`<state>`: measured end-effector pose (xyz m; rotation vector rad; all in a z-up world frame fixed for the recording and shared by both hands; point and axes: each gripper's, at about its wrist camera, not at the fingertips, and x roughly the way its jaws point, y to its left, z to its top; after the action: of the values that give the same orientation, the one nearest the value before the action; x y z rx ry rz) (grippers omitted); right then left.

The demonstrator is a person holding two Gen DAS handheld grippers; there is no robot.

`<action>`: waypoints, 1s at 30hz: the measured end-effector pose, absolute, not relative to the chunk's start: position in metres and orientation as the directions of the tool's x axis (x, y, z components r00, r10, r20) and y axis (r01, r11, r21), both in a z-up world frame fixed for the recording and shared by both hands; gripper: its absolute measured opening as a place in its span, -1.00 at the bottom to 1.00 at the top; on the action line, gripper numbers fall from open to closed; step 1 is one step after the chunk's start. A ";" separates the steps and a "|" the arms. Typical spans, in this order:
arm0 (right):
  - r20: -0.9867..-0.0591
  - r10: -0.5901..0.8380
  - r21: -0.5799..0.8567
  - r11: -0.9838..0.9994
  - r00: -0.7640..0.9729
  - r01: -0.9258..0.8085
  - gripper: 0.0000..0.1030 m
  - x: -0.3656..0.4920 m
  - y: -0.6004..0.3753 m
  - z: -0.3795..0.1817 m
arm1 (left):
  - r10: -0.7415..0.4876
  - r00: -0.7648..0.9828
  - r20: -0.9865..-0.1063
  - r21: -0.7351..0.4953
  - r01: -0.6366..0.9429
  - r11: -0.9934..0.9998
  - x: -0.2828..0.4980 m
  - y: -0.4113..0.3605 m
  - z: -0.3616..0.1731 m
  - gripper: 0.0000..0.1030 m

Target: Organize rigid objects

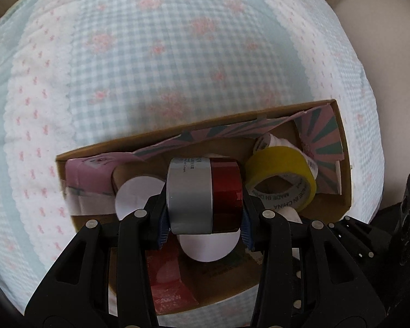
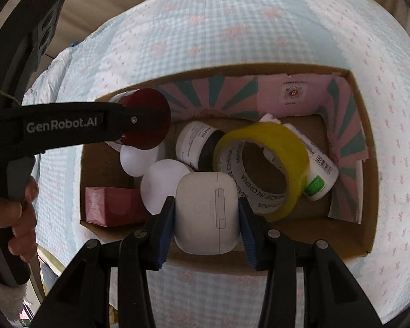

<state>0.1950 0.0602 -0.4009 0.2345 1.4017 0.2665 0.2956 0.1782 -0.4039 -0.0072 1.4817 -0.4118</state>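
Observation:
My left gripper point(image 1: 204, 214) is shut on a silver jar with a dark red lid point(image 1: 205, 194), held above the open cardboard box point(image 1: 344, 164). That jar's red lid point(image 2: 147, 119) shows in the right wrist view over the box's left end. My right gripper point(image 2: 207, 216) is shut on a white earbud case point(image 2: 207, 213), held over the near side of the box point(image 2: 366, 147). In the box lie a yellow tape roll point(image 2: 262, 169), white balls point(image 2: 164, 183), a red packet point(image 2: 109, 209) and a white bottle point(image 2: 194, 145).
The box rests on a quilted bed cover with blue check and pink flowers point(image 1: 155, 63). A white tube with a green label point(image 2: 319, 175) lies behind the tape. Pink and teal flaps line the box point(image 2: 347, 150). The person's hand point(image 2: 22, 218) holds the left gripper handle.

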 end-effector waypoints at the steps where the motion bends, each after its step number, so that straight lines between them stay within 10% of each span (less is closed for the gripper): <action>1: -0.937 0.319 0.316 0.948 0.143 -0.039 -0.21 0.196 0.060 -0.404 | -0.272 0.029 -0.962 -0.255 0.265 0.930 0.296 0.177 -0.405 -0.27; 5: -0.934 0.334 0.337 0.941 0.130 0.003 -0.21 0.199 0.058 -0.411 | -0.244 0.033 -0.969 -0.226 0.271 0.936 0.300 0.173 -0.404 -0.09; 6: -0.937 0.325 0.330 0.944 0.127 0.017 -0.18 0.200 0.058 -0.413 | -0.231 0.046 -0.972 -0.210 0.276 0.938 0.301 0.173 -0.401 0.18; 7: -0.938 0.320 0.326 0.945 0.129 0.025 0.03 0.200 0.058 -0.414 | -0.234 0.052 -0.971 -0.212 0.277 0.937 0.301 0.173 -0.399 0.97; 11: -0.938 0.308 0.319 0.947 0.156 0.047 0.86 0.194 0.057 -0.409 | -0.254 0.079 -0.964 -0.220 0.299 0.928 0.302 0.175 -0.390 1.00; 30: -0.926 0.330 0.337 0.941 0.183 0.009 0.88 0.165 0.038 -0.378 | -0.197 0.168 -0.966 -0.157 0.223 0.962 0.261 0.182 -0.344 1.00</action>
<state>0.1647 0.0376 -0.3783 0.2926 1.3735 0.2310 0.2614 0.1819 -0.3442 0.0225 1.3695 -0.2982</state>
